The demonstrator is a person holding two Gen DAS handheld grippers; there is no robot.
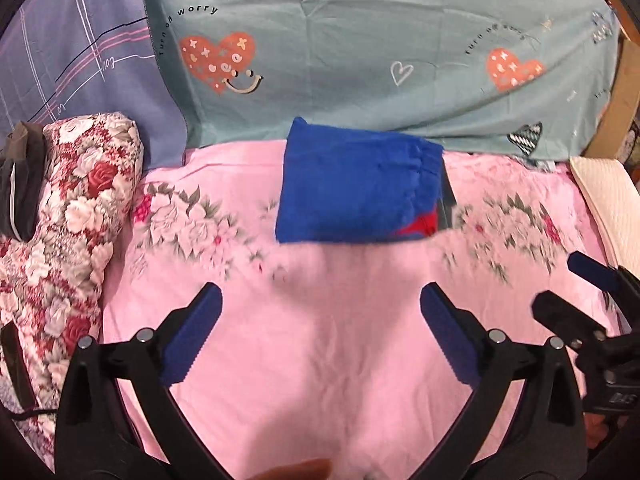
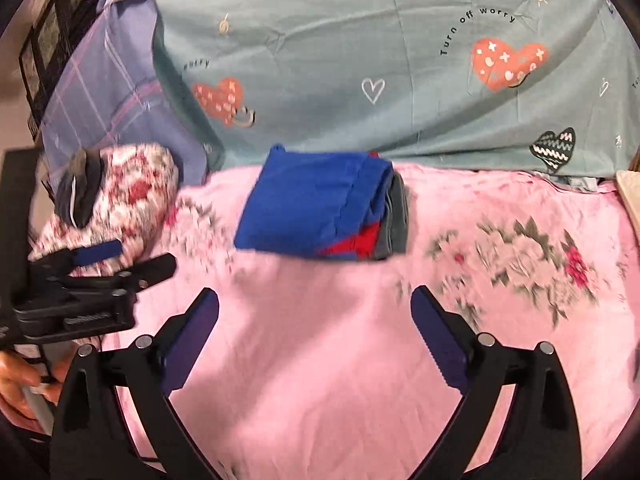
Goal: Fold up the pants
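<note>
The blue pants point(image 1: 356, 188) lie folded into a compact rectangle on the pink floral sheet point(image 1: 320, 340), with a red patch and a grey layer at their right edge. They also show in the right wrist view point(image 2: 316, 208). My left gripper point(image 1: 320, 300) is open and empty, held back from the pants over the sheet. My right gripper point(image 2: 314, 304) is open and empty, also short of the pants. The right gripper shows at the right edge of the left wrist view point(image 1: 576, 284), and the left gripper at the left of the right wrist view point(image 2: 120, 260).
A teal quilt with hearts point(image 1: 360, 60) lies behind the pants. A floral pillow point(image 1: 72, 220) with a dark item on it sits at the left, a purple plaid pillow point(image 1: 80, 48) behind it. A cream cloth point(image 1: 600, 200) lies at the right edge.
</note>
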